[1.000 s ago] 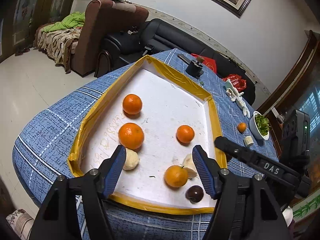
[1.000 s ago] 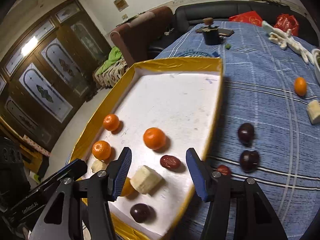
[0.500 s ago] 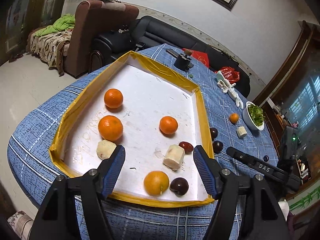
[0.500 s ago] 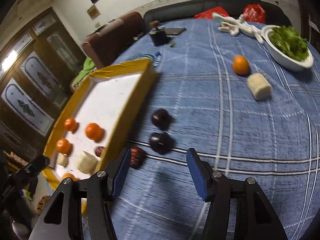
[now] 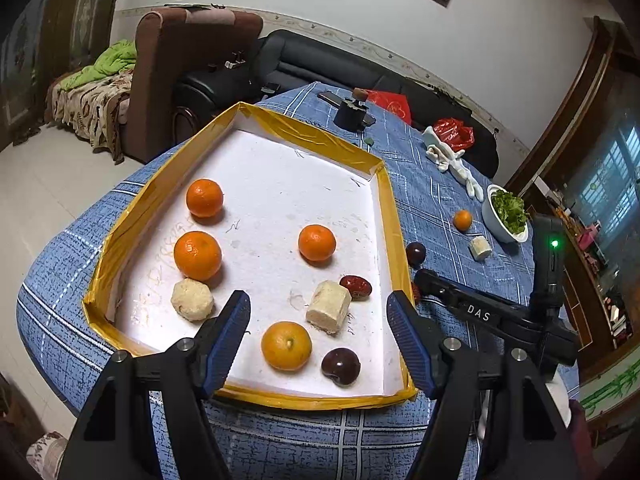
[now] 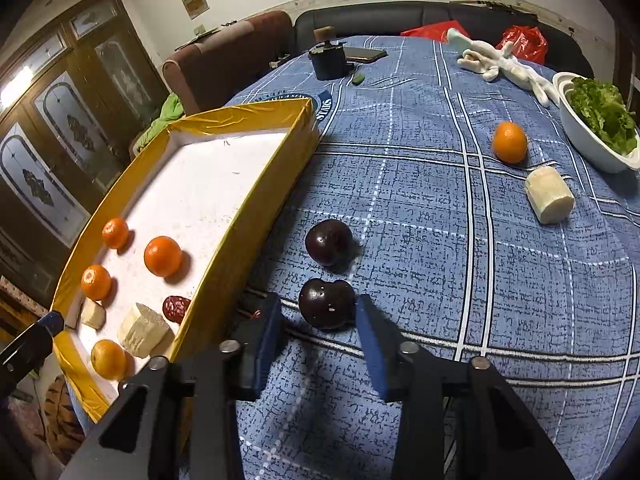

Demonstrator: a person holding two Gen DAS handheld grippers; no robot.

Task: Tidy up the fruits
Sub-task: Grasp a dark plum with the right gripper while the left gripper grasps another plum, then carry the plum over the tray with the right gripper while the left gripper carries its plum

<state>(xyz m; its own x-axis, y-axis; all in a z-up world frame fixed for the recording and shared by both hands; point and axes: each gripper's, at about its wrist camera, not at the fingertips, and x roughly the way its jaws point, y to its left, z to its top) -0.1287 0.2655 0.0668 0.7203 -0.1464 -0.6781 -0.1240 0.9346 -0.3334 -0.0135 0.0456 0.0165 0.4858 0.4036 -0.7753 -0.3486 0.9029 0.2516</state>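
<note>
A yellow-rimmed white tray (image 5: 304,136) (image 6: 256,200) holds several oranges (image 5: 198,255), two pale cut pieces (image 5: 328,307), a red date (image 5: 356,286) and a dark plum (image 5: 341,366). My left gripper (image 5: 318,336) is open and empty above the tray's near edge. My right gripper (image 6: 320,334) is open, its fingers either side of a dark plum (image 6: 327,309) on the blue cloth. A second plum (image 6: 329,242) lies just beyond. An orange (image 6: 509,142) and a pale piece (image 6: 549,195) lie farther right.
A white bowl of greens (image 6: 596,132) stands at the table's right edge. White gloves (image 6: 500,66), red bags (image 6: 520,42), a black grinder (image 6: 328,62) and a phone (image 6: 366,55) lie at the back. Sofas stand behind the table.
My right gripper has swung right off the tray and dropped down around the nearer plum on the cloth. My left gripper has pulled back a little from the tray.
</note>
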